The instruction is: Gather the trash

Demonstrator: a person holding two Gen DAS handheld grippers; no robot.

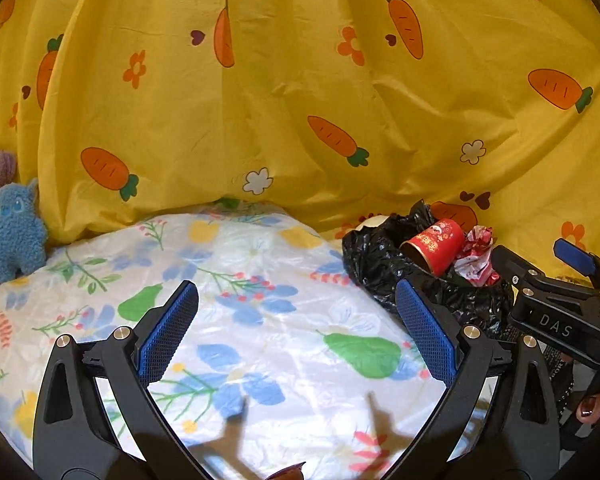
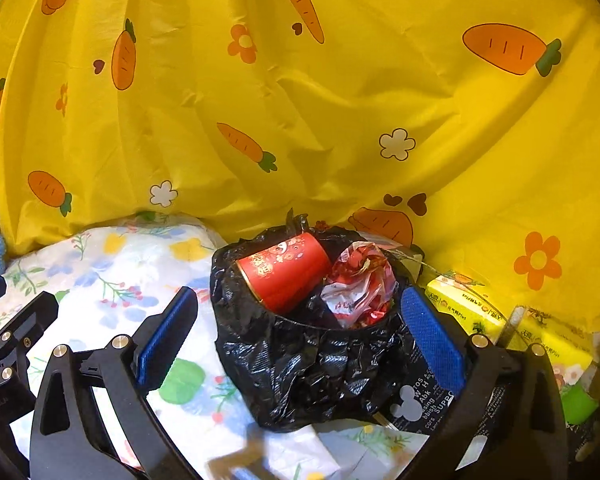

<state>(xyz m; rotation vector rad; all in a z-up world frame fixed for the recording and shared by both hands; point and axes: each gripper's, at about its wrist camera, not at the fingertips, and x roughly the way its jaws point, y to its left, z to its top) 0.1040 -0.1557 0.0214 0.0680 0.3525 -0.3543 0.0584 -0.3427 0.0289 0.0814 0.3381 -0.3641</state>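
Both grippers stand wide and empty over a table spread with a glossy white plastic cloth printed with blue flowers and green pears (image 1: 268, 320). Between the blue pads of the right gripper (image 2: 300, 336) sits the black plastic trash bag (image 2: 312, 364), its mouth open and nothing pinched. Inside the bag lie a red paper cup with gold trim (image 2: 284, 272), tipped on its side, and a crumpled red-and-white plastic wrapper (image 2: 360, 284). The left gripper (image 1: 300, 332) hovers over bare cloth, with the bag just off to its right.

Judging by what shows, collection looks nearly done: no loose litter is visible on the cloth, and what may remain is closing or removing the bag. A pale rounded item behind the bag cannot be identified.

Yellow tissue packs (image 2: 476, 308) crowd the bag's right side, close to the right gripper's outer finger. A blue fuzzy plush toy (image 1: 14, 232) stands at the far left edge, well apart. Yellow carrot-print fabric (image 1: 300, 80) hangs as a backdrop behind everything.
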